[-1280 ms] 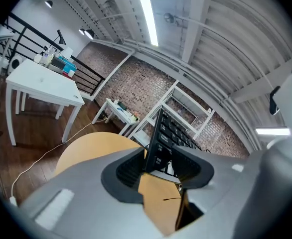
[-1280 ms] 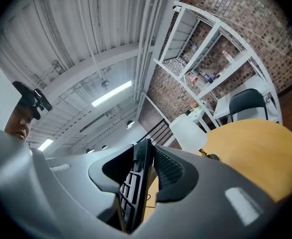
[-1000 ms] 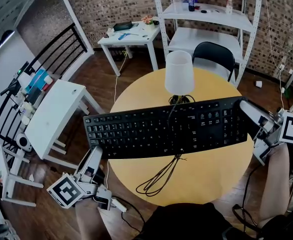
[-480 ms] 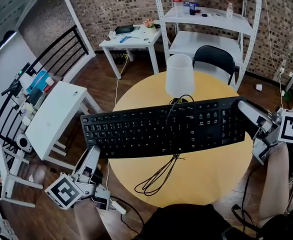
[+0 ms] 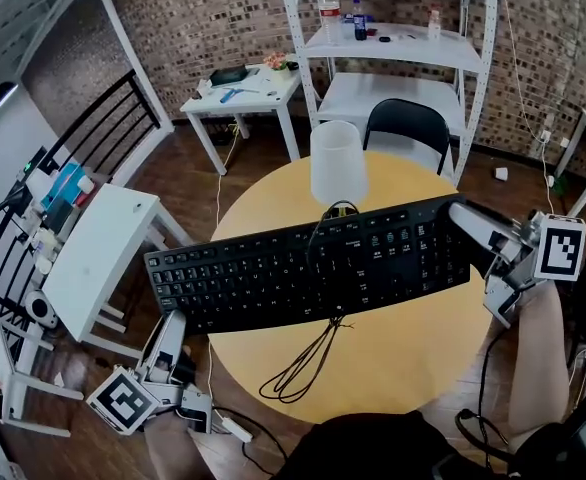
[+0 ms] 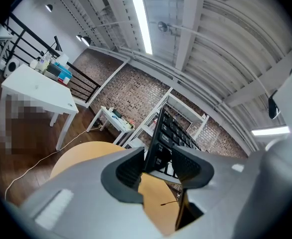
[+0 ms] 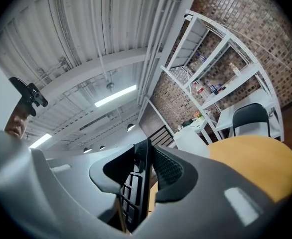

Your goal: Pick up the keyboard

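A long black keyboard [image 5: 308,268] hangs in the air above the round yellow table [image 5: 413,338], its left end a little lower. My left gripper [image 5: 176,320] comes up from below and is shut on the keyboard's left end. My right gripper [image 5: 463,220] is shut on its right end. In the left gripper view the keyboard [image 6: 170,131] stands edge-on between the jaws of that gripper [image 6: 158,164]. The right gripper view shows the keyboard's [image 7: 135,188] thin edge pinched in the gripper [image 7: 149,171]. Its black cable [image 5: 303,363] dangles in loops onto the table.
A white cone-shaped lamp shade [image 5: 337,163] stands on the table just behind the keyboard. A black chair [image 5: 405,123] and white shelving [image 5: 403,43] are beyond the table. A white side table [image 5: 93,248] stands at the left, another white table [image 5: 243,83] farther back.
The keyboard and both grippers have drifted a little to the left in the head view. Both grips are unchanged.
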